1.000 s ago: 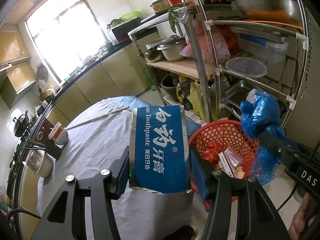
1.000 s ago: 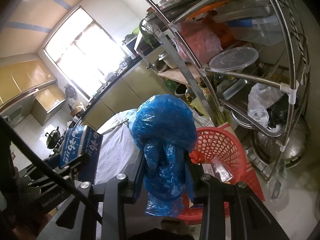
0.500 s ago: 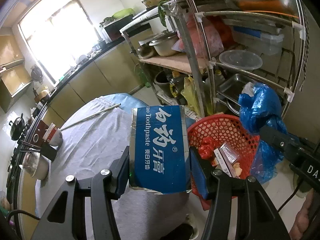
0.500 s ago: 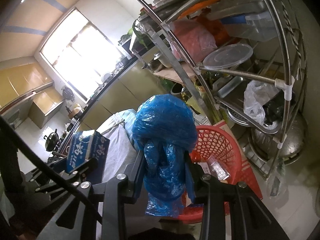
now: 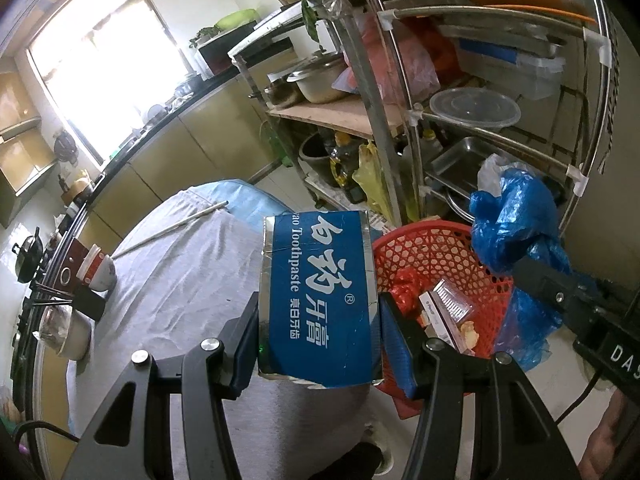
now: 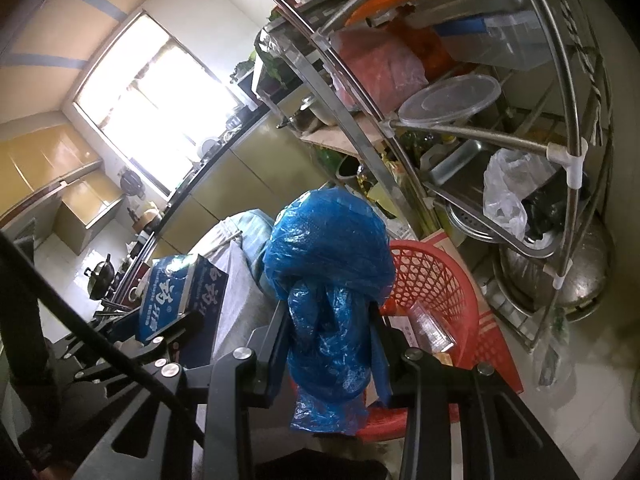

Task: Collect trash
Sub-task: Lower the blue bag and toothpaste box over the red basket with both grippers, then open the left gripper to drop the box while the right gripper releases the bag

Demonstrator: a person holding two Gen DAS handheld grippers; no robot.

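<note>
My left gripper (image 5: 318, 316) clamps the blue toothpaste box (image 5: 318, 296) upright, held above the table's edge (image 5: 192, 264) beside the red basket (image 5: 440, 256). My right gripper (image 6: 330, 344) squeezes a crumpled blue plastic bag (image 6: 330, 264) over the basket's near rim, both poised for dropping. The metal rack (image 5: 384, 128) crowds the far side; the basket's mouth looks open.
</note>
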